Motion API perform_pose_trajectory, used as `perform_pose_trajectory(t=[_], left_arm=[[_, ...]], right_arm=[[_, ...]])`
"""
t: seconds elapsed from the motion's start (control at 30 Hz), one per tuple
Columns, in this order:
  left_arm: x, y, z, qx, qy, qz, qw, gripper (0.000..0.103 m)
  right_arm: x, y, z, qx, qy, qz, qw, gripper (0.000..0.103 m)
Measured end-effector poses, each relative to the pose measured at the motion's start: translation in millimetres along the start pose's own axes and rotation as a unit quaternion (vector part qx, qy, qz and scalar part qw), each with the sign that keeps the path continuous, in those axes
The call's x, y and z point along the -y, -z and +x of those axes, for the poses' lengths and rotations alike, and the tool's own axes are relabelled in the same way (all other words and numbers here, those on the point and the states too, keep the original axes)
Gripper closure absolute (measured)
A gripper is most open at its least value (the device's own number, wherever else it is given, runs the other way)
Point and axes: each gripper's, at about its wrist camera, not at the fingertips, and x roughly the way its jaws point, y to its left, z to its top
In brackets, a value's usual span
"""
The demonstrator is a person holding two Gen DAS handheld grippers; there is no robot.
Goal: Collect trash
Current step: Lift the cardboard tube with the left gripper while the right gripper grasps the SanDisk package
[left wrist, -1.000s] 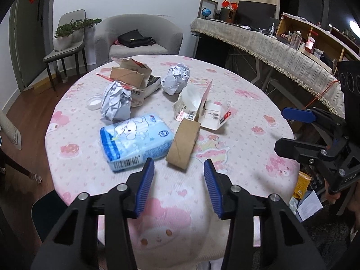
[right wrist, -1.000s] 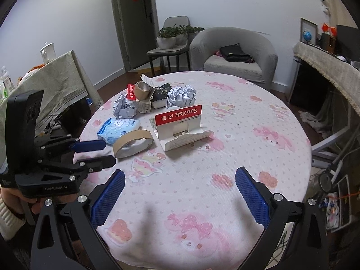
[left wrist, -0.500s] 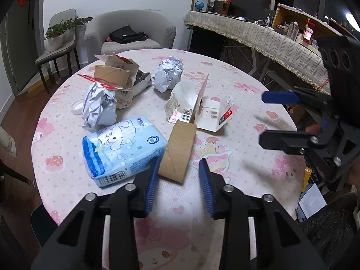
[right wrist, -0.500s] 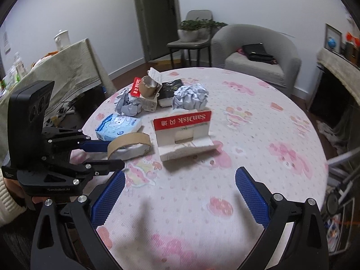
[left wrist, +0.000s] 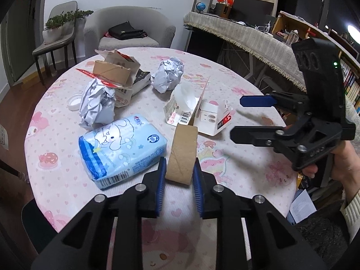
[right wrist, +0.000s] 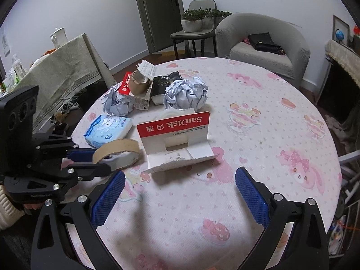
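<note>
A flattened brown cardboard tape ring (left wrist: 183,148) lies near the front of the round pink-patterned table (left wrist: 225,78). My left gripper (left wrist: 178,168) is closing on it, and both blue pads press its sides. The right wrist view shows the same ring (right wrist: 117,149) in the left gripper (right wrist: 94,162). My right gripper (right wrist: 180,175) stands wide open above the cloth, just short of a torn red-and-white SanDisk package (right wrist: 175,139); nothing is between its fingers. Two crumpled paper balls (left wrist: 96,105) (left wrist: 168,74) and a torn box (left wrist: 112,74) lie further back.
A blue tissue pack (left wrist: 121,144) lies just left of the ring. A black packet (left wrist: 140,78) and a white cap (left wrist: 74,101) sit among the litter. Behind the table are a grey armchair (left wrist: 128,36) and a chair with a plant (left wrist: 58,29); a cloth-covered sideboard (left wrist: 258,38) runs along the right.
The left gripper moved forward to the cardboard ring and its jaws narrowed from open until they clamp it. The right gripper shifted nearer the SanDisk package, still wide open.
</note>
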Motion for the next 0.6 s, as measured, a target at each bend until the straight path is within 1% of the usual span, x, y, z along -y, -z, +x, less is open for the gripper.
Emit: perform_pose_trajectory(t=[0.13,0.2,0.3,0.43,0.6], left_arm=[[-1,2,-6,0.002,-0.001,-0.003,1.0,0.078],[-4,4,-10,0.003,-0.002,-0.006,1.0,0.078],[-8,6,-14,0.004,0.001,-0.014,0.9999,0.078],[-11,8,-19,0.007,0.005,-0.015,0.9999,0.079],[-13,10,-25,0.009,0.01,-0.018,0.9997,0.079]], right_arm=[[-1,-2,13,-0.018,0.001,-0.012,1.0,0.004],[-1,-3,21,-0.029,0.005,-0.017,0.999,0.011],[-3,-5,22,-0.026,0.021,-0.025,0.999,0.018],[-8,-6,27,-0.026,0.039,-0.043,0.998,0.019],[-9,-10,31,-0.021,0.037,-0.05,0.998,0.02]])
